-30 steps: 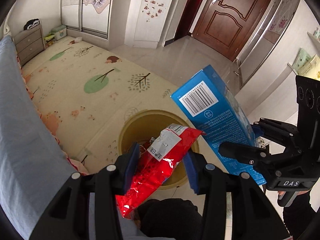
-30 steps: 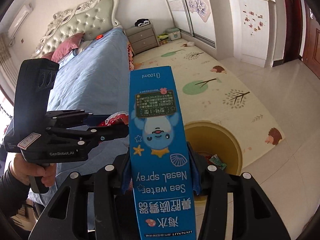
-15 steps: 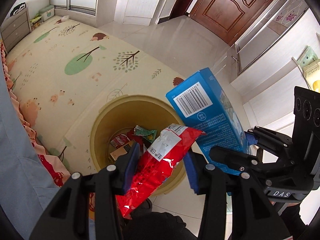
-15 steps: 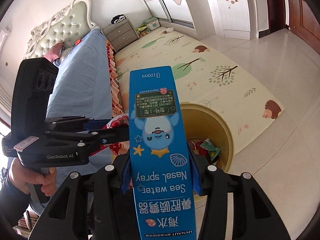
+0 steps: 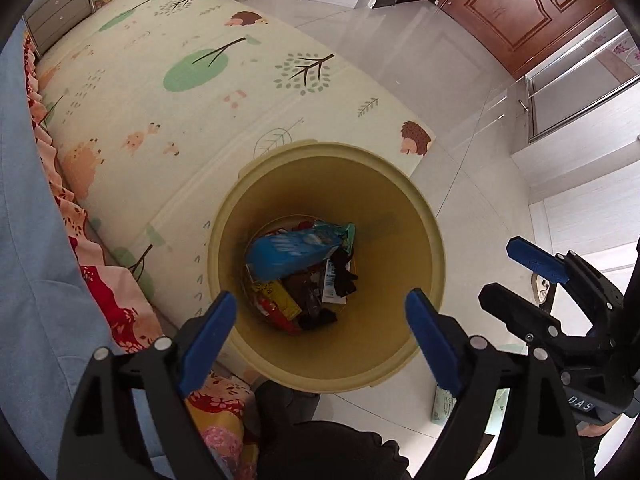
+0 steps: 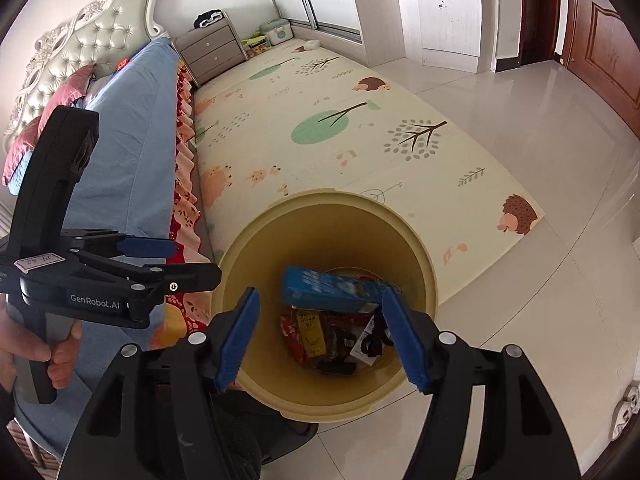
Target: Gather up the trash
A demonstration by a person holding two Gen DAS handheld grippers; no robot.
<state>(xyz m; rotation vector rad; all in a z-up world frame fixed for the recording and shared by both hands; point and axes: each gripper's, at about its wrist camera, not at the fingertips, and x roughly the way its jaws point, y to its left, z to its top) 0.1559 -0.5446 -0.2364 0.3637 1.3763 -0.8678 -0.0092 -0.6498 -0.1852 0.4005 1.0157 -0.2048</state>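
Observation:
A round yellow trash bin point(image 5: 408, 216) stands on the floor below both grippers; it also shows in the right wrist view point(image 6: 276, 240). A blue nasal spray box point(image 5: 292, 250) lies inside on top of other wrappers, also seen in the right wrist view point(image 6: 332, 290). A red wrapper point(image 5: 276, 316) lies at the bin's bottom. My left gripper point(image 5: 320, 336) is open and empty above the bin. My right gripper point(image 6: 324, 336) is open and empty above the bin, and shows in the left wrist view point(image 5: 520, 276) at the right.
A bed with a blue cover point(image 6: 120, 128) runs along the left. A patterned play mat point(image 5: 200, 92) covers the floor beyond the bin. Glossy tile floor point(image 6: 540, 132) lies to the right, with a brown door point(image 5: 520, 12) behind. A grey nightstand point(image 6: 212, 54) stands by the bed.
Both grippers opened. The red wrapper dropped from the left gripper and the blue box from the right gripper into the bin. Both views tilted down over the bin.

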